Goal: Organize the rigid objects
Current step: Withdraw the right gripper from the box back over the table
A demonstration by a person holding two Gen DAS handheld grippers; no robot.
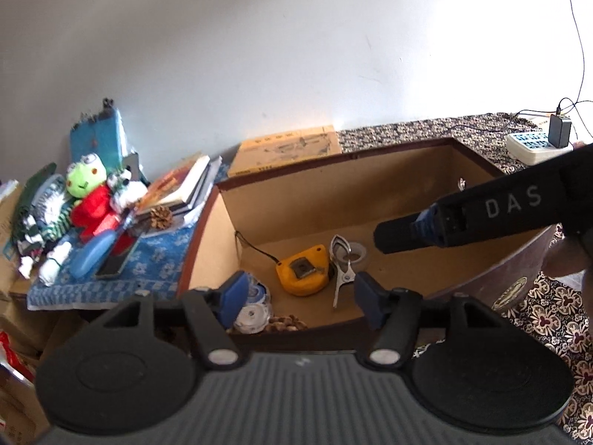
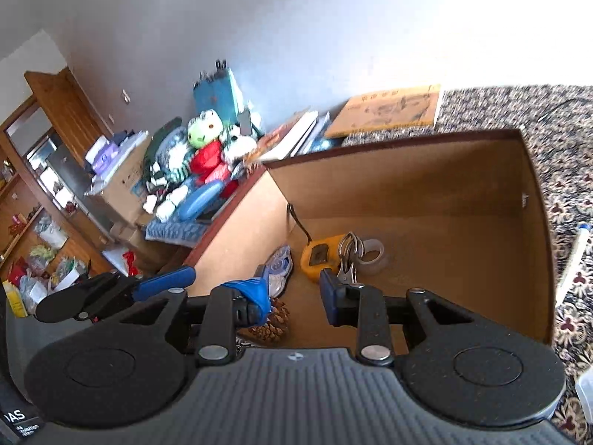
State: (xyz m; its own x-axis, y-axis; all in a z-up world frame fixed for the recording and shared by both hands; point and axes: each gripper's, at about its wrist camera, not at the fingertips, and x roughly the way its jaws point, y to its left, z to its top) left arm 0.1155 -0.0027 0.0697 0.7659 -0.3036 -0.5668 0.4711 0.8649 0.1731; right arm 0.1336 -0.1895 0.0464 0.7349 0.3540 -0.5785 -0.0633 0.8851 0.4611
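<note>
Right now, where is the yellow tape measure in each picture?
Left wrist view: the yellow tape measure lies on the box floor, low and near the middle, left of the metal clip.
Right wrist view: the yellow tape measure sits just right of centre, again left of the metal clip.
Shared landmark: the green frog plush, outside the cardboard box to its left.

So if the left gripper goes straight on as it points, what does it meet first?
Probably the yellow tape measure on the brown cardboard box's floor; left gripper is open, empty. Depth unclear.
</note>
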